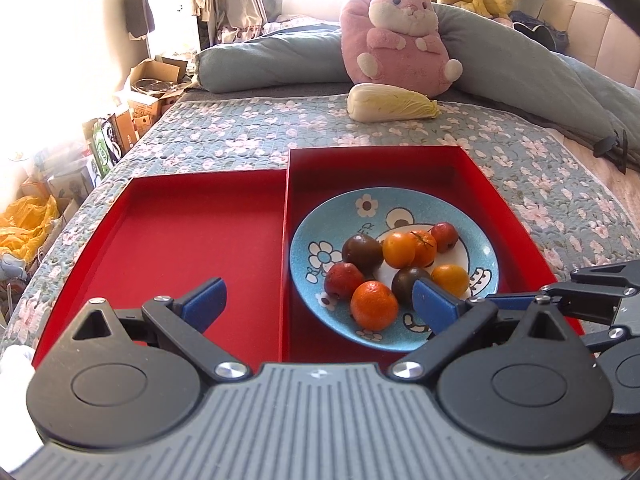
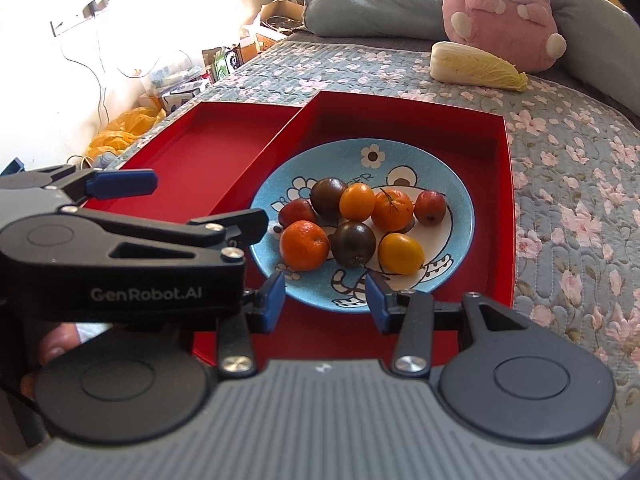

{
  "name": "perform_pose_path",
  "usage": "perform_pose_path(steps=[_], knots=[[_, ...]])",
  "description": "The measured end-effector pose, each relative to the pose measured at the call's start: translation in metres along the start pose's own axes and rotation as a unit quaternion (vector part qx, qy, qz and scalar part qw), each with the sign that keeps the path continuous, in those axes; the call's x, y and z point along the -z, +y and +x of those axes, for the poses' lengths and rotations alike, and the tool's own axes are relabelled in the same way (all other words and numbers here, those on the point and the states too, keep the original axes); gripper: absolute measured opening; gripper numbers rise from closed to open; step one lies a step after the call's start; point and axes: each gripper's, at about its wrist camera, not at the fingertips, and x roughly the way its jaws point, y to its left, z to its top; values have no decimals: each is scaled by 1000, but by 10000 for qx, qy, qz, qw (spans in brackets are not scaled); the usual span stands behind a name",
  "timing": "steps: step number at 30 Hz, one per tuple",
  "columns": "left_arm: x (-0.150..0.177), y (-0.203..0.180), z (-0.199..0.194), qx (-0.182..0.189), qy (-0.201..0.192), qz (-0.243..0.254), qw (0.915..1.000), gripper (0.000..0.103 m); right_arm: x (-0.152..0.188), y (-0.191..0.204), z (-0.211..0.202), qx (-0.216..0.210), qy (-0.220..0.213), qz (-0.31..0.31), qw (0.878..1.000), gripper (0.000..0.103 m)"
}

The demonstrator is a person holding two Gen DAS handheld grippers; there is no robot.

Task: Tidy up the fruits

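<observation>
Left wrist view shows the left gripper (image 1: 318, 304) spread wide with nothing between its blue pads. Ahead of its right finger, a blue plate (image 1: 320, 224) of fruits (image 1: 396, 264) sits in the right red tray (image 1: 472, 176); the left red tray (image 1: 192, 232) lies ahead of its left finger. An orange mandarin (image 1: 374, 305) on the plate's near side lies between the jaws' lines. Right wrist view shows the right gripper (image 2: 325, 300) partly open and holding nothing, hovering just short of the plate's near rim. A dark tomato (image 2: 354, 243) lies straight ahead of its jaws. Beyond the trays, a cabbage (image 2: 476, 66) and pink plush (image 2: 504, 12) rest on the floral quilt (image 2: 572, 168).
</observation>
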Motion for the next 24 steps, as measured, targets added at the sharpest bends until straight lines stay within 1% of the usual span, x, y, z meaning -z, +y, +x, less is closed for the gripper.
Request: perform_pose_path(steps=[6, 14, 24], knots=[[3, 9, -7, -3, 62, -201, 9998, 101, 2, 6, -5, 11, 67, -2, 10000, 48], [7, 22, -16, -128, 115, -398, 9991, 101, 5, 20, -11, 57, 156, -154, 9997, 48], [10, 31, -19, -122, 167, -516, 9985, 101, 0, 40, -14, 35, 193, -382, 9991, 48]])
